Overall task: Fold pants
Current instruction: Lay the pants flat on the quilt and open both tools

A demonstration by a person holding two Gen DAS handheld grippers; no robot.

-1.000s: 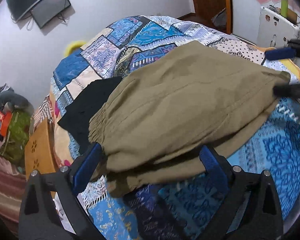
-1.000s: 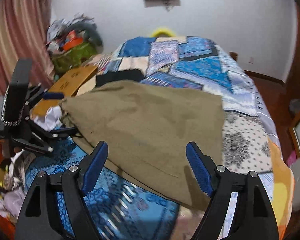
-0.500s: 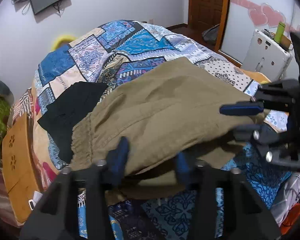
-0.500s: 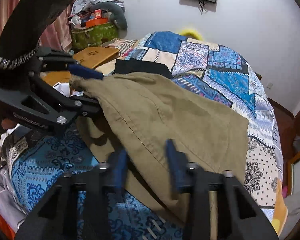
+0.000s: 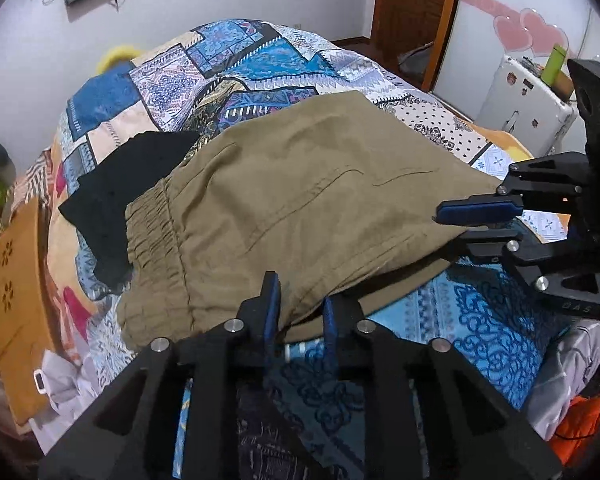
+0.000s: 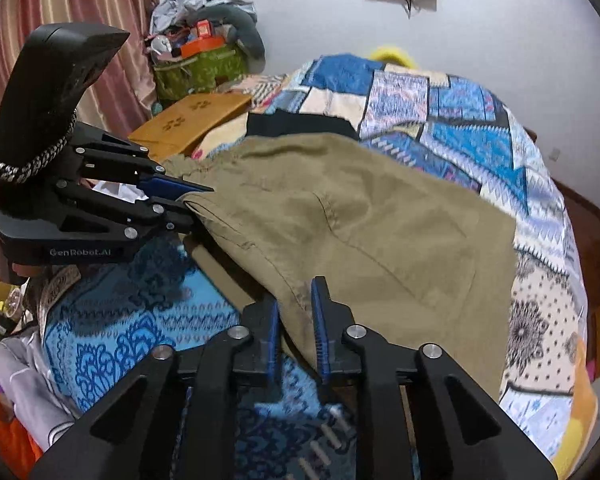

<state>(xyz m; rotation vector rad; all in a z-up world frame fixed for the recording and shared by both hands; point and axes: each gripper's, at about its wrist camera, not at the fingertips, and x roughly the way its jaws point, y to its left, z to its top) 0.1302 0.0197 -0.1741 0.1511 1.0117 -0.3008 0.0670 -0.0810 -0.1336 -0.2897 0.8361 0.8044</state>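
Note:
Olive-khaki pants (image 5: 300, 188) lie folded over on a patchwork bedspread (image 5: 228, 56), elastic waistband at the left. My left gripper (image 5: 298, 312) is shut on the near edge of the pants close to the waistband. My right gripper (image 6: 294, 312) is shut on the near edge of the pants (image 6: 360, 220) further along. Each gripper shows in the other's view: the right one (image 5: 476, 222) at the right edge, the left one (image 6: 184, 196) at the left edge, both pinching khaki fabric and lifting the near edge slightly.
A black garment (image 5: 112, 192) lies on the bed behind the waistband. A wooden board (image 5: 16, 280) sits at the bed's left side. A white appliance (image 5: 528, 104) stands at the right, a door (image 5: 412, 12) behind, clutter piles (image 6: 204, 52) by the curtain.
Both grippers went from wide open to closed on the near edge of the pants and moved closer to each other; the edge is now lifted a little.

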